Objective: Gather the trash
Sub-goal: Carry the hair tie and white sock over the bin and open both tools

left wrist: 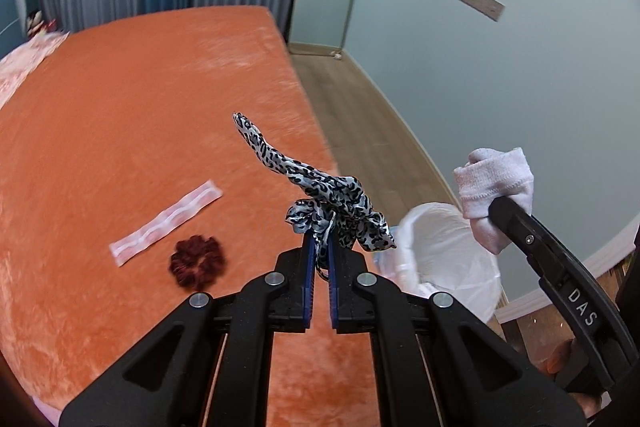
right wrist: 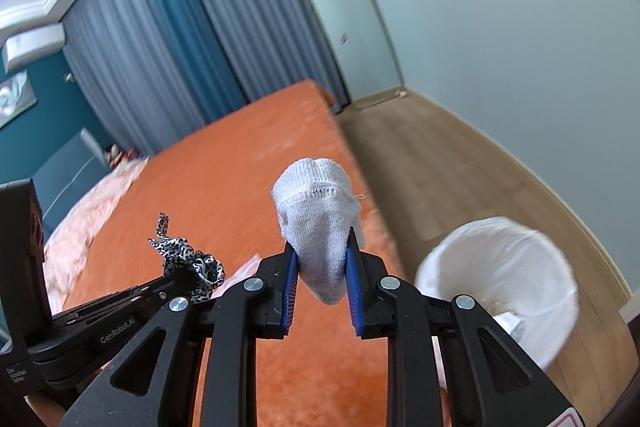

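Observation:
My left gripper (left wrist: 320, 245) is shut on a leopard-print hair tie (left wrist: 340, 207), held above the orange bed (left wrist: 140, 107); it also shows in the right wrist view (right wrist: 188, 259). My right gripper (right wrist: 322, 247) is shut on a white sock (right wrist: 320, 219), also seen in the left wrist view (left wrist: 496, 187). A white-lined trash bin (right wrist: 504, 287) stands on the floor right of the bed, below and right of both grippers; it shows in the left wrist view (left wrist: 448, 259) too. A dark red scrunchie (left wrist: 197, 261) and a pink-white strip wrapper (left wrist: 164, 223) lie on the bed.
Wooden floor (right wrist: 440, 167) runs along the pale wall on the right. Grey and blue curtains (right wrist: 180, 27) hang behind the bed. A pink patterned cover (left wrist: 24, 67) lies at the bed's far left. A mirror or door (right wrist: 352, 19) stands in the corner.

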